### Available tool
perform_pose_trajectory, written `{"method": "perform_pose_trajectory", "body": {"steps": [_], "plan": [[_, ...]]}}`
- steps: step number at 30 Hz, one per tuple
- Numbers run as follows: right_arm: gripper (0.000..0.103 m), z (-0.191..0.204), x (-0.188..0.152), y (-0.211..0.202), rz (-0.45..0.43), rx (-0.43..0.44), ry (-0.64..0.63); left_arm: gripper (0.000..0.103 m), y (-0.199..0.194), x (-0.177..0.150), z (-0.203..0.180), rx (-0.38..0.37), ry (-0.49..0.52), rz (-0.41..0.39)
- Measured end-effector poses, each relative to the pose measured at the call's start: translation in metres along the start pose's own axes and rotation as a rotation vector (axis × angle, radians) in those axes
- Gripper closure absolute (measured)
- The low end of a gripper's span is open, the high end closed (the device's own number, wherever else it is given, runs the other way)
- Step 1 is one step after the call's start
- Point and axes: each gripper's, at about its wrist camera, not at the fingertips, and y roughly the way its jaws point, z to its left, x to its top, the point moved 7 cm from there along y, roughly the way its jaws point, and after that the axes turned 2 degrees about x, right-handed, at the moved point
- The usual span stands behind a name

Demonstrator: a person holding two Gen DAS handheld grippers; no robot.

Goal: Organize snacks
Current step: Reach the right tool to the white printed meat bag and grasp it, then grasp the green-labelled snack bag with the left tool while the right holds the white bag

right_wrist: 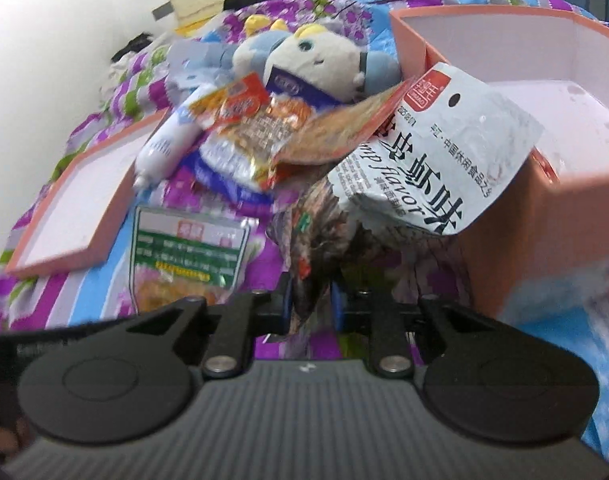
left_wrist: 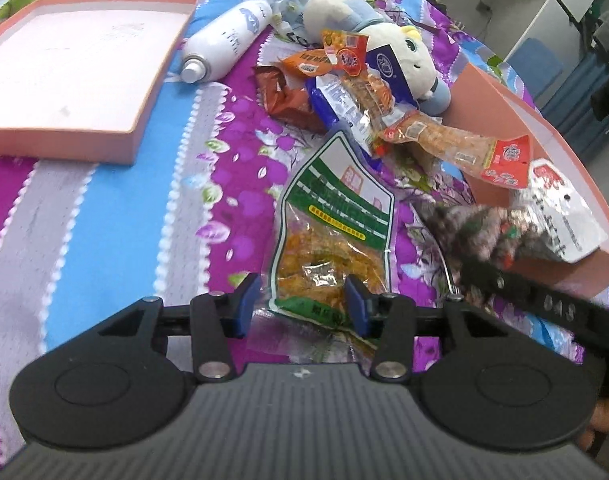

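My left gripper [left_wrist: 302, 306] is shut on the lower end of a green-labelled snack bag [left_wrist: 332, 216] with orange pieces inside; the bag stretches away over the bedspread. The same bag [right_wrist: 184, 256] lies at the lower left in the right wrist view. My right gripper [right_wrist: 312, 306] is shut on the dark crumpled end of a grey-white shrimp-flavour bag [right_wrist: 436, 160], which is held up against the near corner of the open pink box [right_wrist: 516, 248]. From the left wrist view this bag [left_wrist: 560, 216] hangs at the box's [left_wrist: 544, 128] front wall.
A pile of several snack packets [left_wrist: 344, 80] leans on a plush toy [left_wrist: 404, 52] behind the green bag. A white spray bottle [left_wrist: 224, 44] lies beside the pink box lid [left_wrist: 84, 72] at the left. All of it rests on a purple, blue and grey bedspread [left_wrist: 116, 220].
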Motion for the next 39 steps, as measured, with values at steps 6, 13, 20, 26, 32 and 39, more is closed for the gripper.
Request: {"method": "perform_pose_trajectory", "body": {"steps": [6,13,20,26,32,39], "plan": [[0.08,0.001,-0.027,-0.022,0.041,0.028,-0.019,0.051,-0.014,-0.012,0.005,0.021,-0.021,0.019],[0.078,-0.006,-0.05,-0.029,0.067,0.055,-0.015,0.05,-0.018,-0.026,0.0,0.059,0.038,0.051],[0.024,-0.017,-0.044,-0.033,0.005,0.043,0.058,0.013,-0.026,-0.025,-0.007,0.027,0.055,0.054],[0.022,-0.038,-0.037,-0.033,-0.075,0.05,0.18,0.009,-0.022,-0.029,-0.013,0.011,0.064,0.089],[0.023,-0.048,-0.031,-0.027,-0.115,0.048,0.21,0.008,-0.02,-0.032,-0.02,0.003,0.087,0.079],[0.039,-0.051,-0.029,-0.027,-0.134,0.087,0.221,0.008,-0.016,-0.032,-0.029,0.07,0.159,0.053]]}}
